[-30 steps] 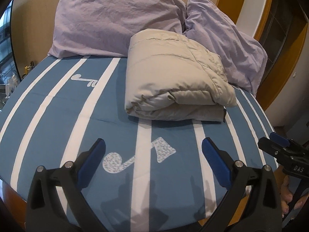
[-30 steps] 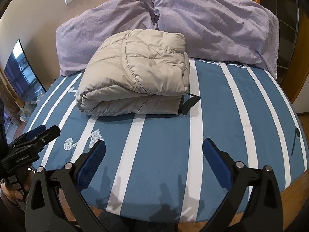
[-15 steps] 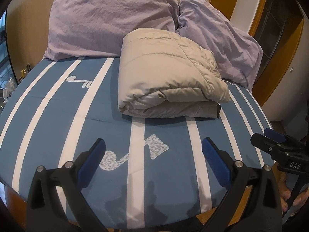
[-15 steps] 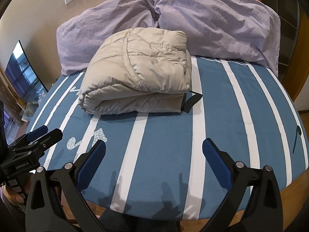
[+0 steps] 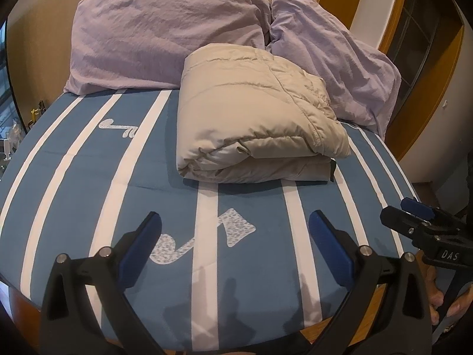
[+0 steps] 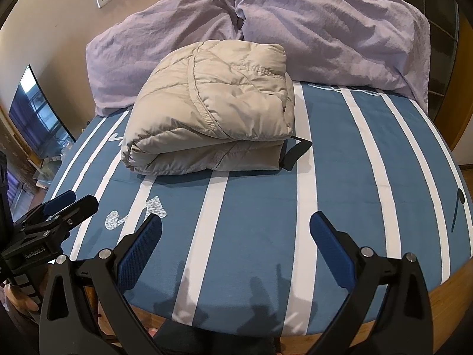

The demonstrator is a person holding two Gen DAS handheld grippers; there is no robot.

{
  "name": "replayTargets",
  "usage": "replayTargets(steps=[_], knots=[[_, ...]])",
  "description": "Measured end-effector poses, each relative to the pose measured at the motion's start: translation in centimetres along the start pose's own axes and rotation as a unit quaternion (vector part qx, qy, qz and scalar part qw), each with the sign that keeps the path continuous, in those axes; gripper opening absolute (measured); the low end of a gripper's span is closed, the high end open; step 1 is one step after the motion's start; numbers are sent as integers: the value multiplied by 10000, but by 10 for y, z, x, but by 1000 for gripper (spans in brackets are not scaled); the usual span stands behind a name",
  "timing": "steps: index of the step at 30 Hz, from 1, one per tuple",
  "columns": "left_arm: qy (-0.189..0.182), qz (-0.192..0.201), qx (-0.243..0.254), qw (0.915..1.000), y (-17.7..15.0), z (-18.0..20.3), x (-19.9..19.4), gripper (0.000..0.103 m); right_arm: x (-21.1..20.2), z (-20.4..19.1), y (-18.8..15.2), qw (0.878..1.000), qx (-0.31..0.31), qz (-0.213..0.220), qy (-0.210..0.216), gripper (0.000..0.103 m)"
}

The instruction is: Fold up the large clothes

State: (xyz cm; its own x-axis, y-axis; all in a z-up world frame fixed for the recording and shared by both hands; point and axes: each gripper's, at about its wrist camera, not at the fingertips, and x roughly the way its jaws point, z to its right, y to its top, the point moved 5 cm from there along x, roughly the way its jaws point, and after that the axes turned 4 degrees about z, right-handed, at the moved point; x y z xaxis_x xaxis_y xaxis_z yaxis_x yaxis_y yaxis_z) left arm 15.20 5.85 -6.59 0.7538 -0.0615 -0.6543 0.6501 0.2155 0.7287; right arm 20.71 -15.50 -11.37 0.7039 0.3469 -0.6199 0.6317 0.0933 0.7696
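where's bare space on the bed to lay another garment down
Free: the striped sheet between the folded beige jacket and the foot edge, and the strip on the jacket's right. Crowded: the head end, where two purple pillows press against the jacket.

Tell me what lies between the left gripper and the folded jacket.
Only bedsheet with a music-note print; nothing else lies between the left gripper and the jacket, as the left wrist view shows.
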Motion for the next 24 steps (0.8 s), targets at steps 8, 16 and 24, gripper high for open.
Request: replayTargets(steps=[8,16,24], knots=[[-4,-20,6,10000,0,4,1,99,3,-1,0,10000,13,-49,46,102],[-27,-35,-18,10000,0,4,2,99,4,-3,-2,9999,17,-74,88,102],[-19,-53,-24,10000,-2,4,4,99,5,-4,-2,9999,9,-92,111,102]])
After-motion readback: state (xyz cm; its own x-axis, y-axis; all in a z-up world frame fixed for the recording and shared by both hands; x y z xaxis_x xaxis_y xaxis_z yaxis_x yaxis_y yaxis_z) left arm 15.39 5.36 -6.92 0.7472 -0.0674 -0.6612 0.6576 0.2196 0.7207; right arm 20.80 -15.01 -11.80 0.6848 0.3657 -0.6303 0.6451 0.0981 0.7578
